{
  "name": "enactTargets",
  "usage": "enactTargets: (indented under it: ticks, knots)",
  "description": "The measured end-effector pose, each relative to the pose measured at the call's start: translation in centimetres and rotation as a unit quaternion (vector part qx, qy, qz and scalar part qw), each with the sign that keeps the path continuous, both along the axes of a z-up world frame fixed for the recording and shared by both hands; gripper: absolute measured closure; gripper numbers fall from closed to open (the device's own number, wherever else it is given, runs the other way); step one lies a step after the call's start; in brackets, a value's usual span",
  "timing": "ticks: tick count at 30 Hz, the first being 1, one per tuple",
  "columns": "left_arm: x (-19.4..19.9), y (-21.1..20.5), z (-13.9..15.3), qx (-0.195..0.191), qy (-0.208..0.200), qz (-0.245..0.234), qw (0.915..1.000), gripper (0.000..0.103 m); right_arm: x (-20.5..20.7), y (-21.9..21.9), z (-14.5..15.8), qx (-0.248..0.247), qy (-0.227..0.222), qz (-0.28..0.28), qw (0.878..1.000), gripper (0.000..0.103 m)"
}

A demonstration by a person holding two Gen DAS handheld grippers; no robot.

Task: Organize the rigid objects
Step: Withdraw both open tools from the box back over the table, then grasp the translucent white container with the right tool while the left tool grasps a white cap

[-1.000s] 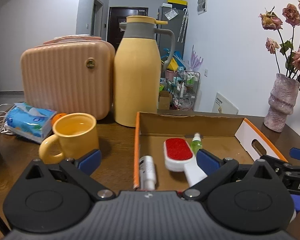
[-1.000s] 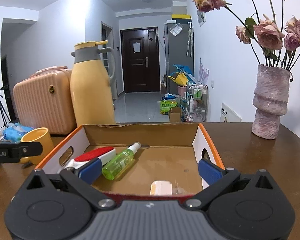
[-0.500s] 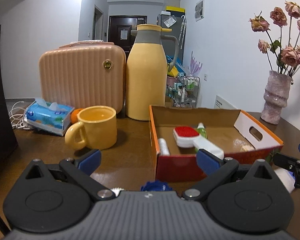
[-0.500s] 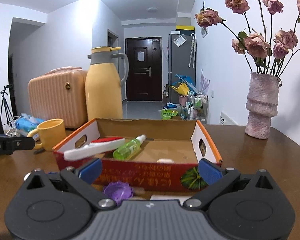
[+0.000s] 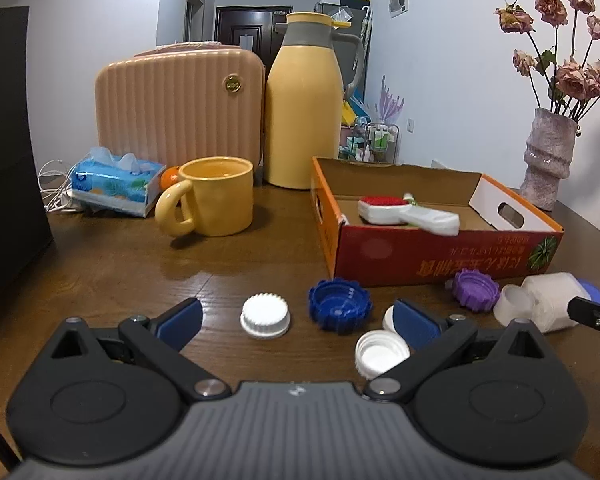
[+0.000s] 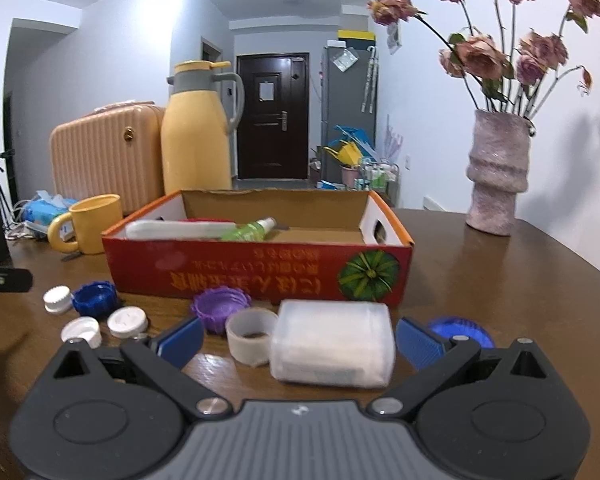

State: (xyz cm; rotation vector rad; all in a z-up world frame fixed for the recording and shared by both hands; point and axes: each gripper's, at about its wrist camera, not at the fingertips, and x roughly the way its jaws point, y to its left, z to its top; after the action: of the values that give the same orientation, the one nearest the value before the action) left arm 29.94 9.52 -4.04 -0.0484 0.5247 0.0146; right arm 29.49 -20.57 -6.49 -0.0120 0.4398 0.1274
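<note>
Both grippers hovered low and level over the worktop (image 5: 100, 272), fingers spread wide, empty: left gripper (image 5: 298, 316) before bottle caps, right gripper (image 6: 298, 338) apparently straddling a translucent jar (image 6: 332, 346).

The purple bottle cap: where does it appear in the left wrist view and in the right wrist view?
Left wrist view: the purple bottle cap lies at the lower right, on the table just in front of the red cardboard box.
Right wrist view: the cap lies left of centre, below the box's front wall.
Shared landmark: the green pumpkin picture on the box front.
</note>
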Motion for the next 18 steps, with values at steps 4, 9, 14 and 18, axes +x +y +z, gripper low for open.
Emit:
enactTargets:
  ticks: [4, 9, 14, 18]
  knots:
    - [0.3, 0.4, -0.4, -0.004, 0.005, 0.007, 0.9999, 0.0, 0.5, -0.4, -0.3, -0.002, 0.009, -0.021, 1.0, 0.0]
    - [0.8, 0.8, -0.7, -0.007, 0.014, 0.013, 0.9998, 0.0, 1.9, -0.6, -1.1, -0.011, 0.037, -0.043, 0.998, 0.0]
    - [1.1, 0.9, -1.0, -0.004, 0.022, 0.014, 0.9997, 0.0, 3.2, -0.5, -1.7, -0.019, 0.055, -0.047, 0.997, 0.001]
    - [1.3, 0.9, -1.3, -0.002, 0.029, 0.013, 0.9995, 0.0, 4.3, 0.0, -2.0, -0.036, 0.06, -0.06, 0.996, 0.005]
